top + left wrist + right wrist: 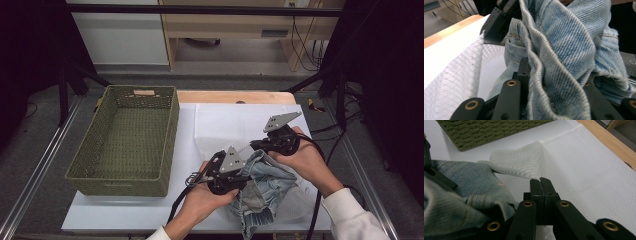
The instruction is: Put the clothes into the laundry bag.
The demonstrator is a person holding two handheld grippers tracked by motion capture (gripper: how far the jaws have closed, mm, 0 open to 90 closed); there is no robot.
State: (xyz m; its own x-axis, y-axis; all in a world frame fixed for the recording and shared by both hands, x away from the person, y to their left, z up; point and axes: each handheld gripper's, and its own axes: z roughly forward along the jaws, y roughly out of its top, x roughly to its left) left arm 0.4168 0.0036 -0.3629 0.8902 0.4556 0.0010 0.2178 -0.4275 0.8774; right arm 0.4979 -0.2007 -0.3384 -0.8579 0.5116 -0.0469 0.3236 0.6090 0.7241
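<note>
A green woven basket (125, 142) sits left of the denim shorts (262, 187).

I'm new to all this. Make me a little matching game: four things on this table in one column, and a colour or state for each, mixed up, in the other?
Things:
1. basket
2. denim garment
3. white cloth
4. right tool

States:
A. jaws pressed together on a raised fold
B. light blue, bunched between the hands
C. green, woven, empty
D. spread flat over most of the table

Pairs: 1-C, 2-B, 3-D, 4-A
</note>
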